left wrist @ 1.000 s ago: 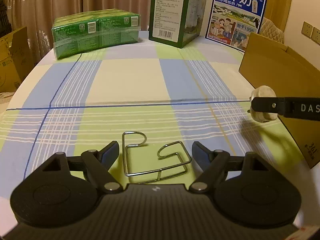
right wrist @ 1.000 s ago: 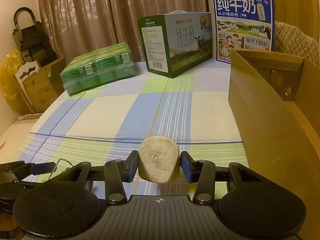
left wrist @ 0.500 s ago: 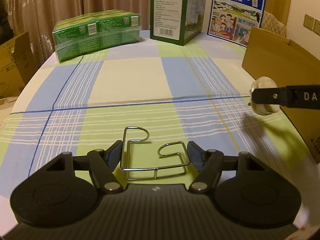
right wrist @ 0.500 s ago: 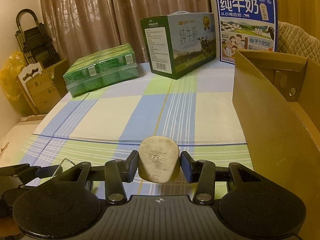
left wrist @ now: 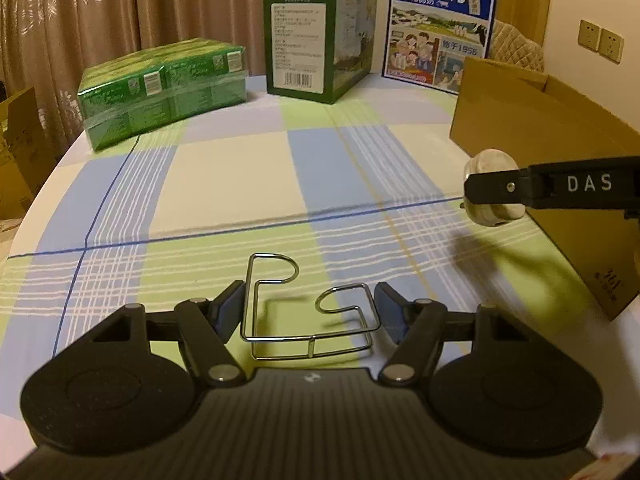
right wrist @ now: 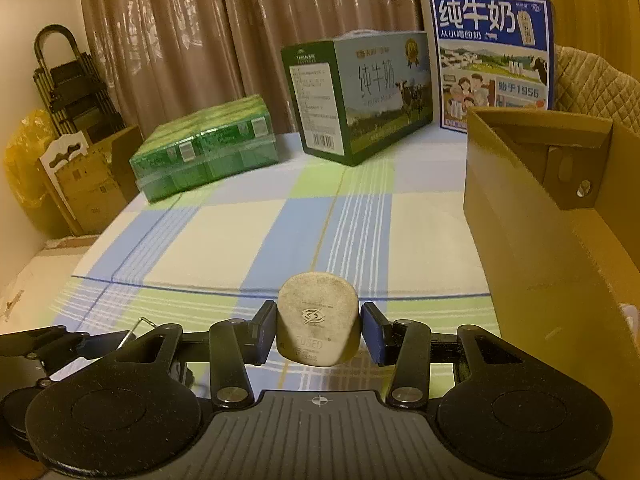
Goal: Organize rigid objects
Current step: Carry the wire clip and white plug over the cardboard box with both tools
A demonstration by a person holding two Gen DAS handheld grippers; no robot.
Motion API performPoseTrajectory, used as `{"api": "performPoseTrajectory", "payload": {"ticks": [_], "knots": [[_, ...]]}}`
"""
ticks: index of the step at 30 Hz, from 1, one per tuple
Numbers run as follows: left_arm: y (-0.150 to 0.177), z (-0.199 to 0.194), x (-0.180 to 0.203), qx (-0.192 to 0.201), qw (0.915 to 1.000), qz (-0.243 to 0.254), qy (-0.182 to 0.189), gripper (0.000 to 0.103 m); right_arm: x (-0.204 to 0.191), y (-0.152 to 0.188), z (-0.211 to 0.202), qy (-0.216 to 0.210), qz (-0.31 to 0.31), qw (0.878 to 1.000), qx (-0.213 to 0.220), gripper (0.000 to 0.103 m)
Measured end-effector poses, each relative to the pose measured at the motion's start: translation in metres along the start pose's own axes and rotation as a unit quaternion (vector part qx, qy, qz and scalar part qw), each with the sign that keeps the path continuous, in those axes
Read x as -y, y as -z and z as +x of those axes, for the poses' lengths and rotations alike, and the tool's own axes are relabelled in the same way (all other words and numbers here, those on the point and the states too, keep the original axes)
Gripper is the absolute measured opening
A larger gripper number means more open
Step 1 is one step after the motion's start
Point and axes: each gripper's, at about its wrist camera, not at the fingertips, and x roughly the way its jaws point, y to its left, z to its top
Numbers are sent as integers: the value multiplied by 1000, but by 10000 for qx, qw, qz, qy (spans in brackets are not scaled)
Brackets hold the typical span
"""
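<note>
Left gripper: we held it closed on the wire rack, both pads touching its sides, above the checked tablecloth.
Right gripper: we clamped the white plug between its pads, lifted just beside the cardboard box.

left tongs: pads touching wire, raised; right tongs: clamped, level

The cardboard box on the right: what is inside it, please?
In the right wrist view the cardboard box is open on top. Only its inner walls, a folded flap and something pale at its near edge show. Its near wall hides the bottom, so its contents cannot be told.
</note>
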Motion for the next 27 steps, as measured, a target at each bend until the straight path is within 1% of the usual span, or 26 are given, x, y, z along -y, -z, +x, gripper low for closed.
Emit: {"api": "performPoseTrajectory", "payload": {"ticks": [5,8,11,15,22,27], "knots": [[-3,-13,7,78,10000,-1,0,65,2,-4,-17,10,70,9999,149,42],[-9,-25,13,165,9998,-88,38,65,3,-4,-33,35,119,9998,183,42],[-17,-41,24,268,9996,-103,68,65,4,-4,-52,98,99,9997,200,42],[-31,-67,45,447,9989,-58,96,65,14,-2,-86,249,284,9990,242,42],[-42,-104,82,578,9977,-86,347,65,31,-1,-149,502,291,9976,382,42],[-47,-120,113,610,9965,14,572,65,64,-1,-184,785,491,9948,436,42]]}}
